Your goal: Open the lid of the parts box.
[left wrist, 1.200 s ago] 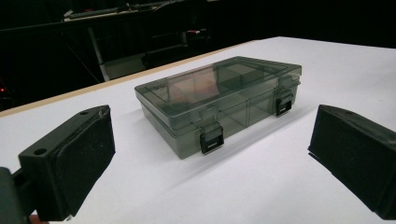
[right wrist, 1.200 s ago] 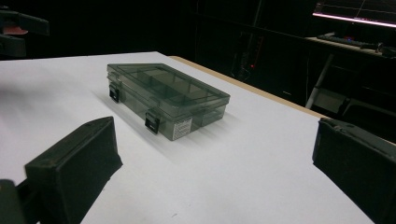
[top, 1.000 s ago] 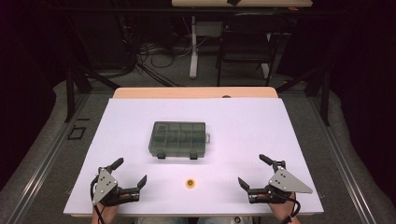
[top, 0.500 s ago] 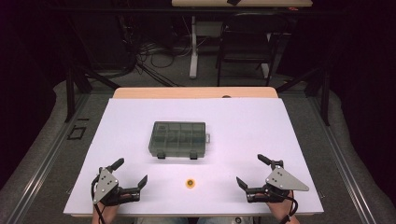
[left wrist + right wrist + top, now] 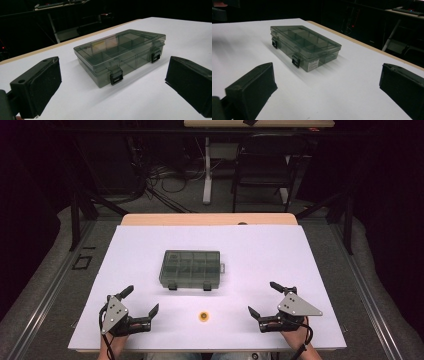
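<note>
No readable text anywhere. The box (image 5: 304, 47) has a small white label (image 5: 313, 65) on its end wall in the right gripper view, print too small to make out. A yellowish sticker (image 5: 98, 45) shows through the lid in the left gripper view, also illegible. No brands, numbers or signs on the table (image 5: 300, 260).

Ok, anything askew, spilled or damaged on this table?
Nothing stands out. The grey box lies flat and shut, both latches down, near the table's middle. A small orange piece lies alone in front of it. Both grippers, left and right, are open and apart from everything.
</note>
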Available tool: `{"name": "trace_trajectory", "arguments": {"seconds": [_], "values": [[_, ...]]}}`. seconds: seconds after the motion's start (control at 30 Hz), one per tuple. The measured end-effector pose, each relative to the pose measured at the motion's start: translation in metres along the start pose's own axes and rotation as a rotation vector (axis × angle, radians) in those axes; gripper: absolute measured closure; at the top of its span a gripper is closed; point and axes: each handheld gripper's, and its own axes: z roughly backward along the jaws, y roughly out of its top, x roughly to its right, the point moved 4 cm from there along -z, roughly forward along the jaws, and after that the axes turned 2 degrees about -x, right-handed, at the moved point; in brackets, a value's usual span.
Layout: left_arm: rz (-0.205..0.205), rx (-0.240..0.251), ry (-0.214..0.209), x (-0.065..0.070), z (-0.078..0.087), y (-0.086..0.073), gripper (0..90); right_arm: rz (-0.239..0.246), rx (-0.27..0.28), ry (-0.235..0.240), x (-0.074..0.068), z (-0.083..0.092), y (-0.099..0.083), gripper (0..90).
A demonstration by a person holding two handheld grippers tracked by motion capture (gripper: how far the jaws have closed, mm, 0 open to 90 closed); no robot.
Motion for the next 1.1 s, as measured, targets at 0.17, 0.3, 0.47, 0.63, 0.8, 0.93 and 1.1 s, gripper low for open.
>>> {"name": "trace_trajectory", "arguments": {"seconds": [0.17, 0.3, 0.47, 0.63, 0.8, 0.93, 1.1], "values": [[-0.003, 0.005, -0.006, 0.000, -0.003, 0.002, 0.1, 0.002, 0.000, 0.011, 0.001, -0.005, 0.004, 0.0], [-0.011, 0.011, -0.004, -0.001, -0.008, 0.006, 0.2, 0.003, 0.003, 0.024, 0.000, -0.014, 0.010, 0.0], [-0.010, 0.014, -0.010, -0.002, -0.011, 0.008, 0.2, 0.014, -0.007, 0.036, -0.003, -0.023, 0.012, 0.0], [-0.003, 0.004, -0.012, -0.005, -0.016, 0.010, 0.2, 0.018, -0.015, 0.053, -0.005, -0.031, 0.016, 0.0], [-0.004, -0.001, -0.023, -0.007, -0.021, 0.012, 0.2, 0.017, -0.028, 0.066, -0.005, -0.039, 0.020, 0.0], [-0.005, -0.008, -0.031, -0.009, -0.025, 0.013, 0.2, 0.017, -0.031, 0.073, -0.006, -0.044, 0.021, 0.0], [-0.015, -0.013, -0.040, -0.010, -0.030, 0.016, 0.2, 0.025, -0.047, 0.083, -0.007, -0.052, 0.023, 0.0]]}}
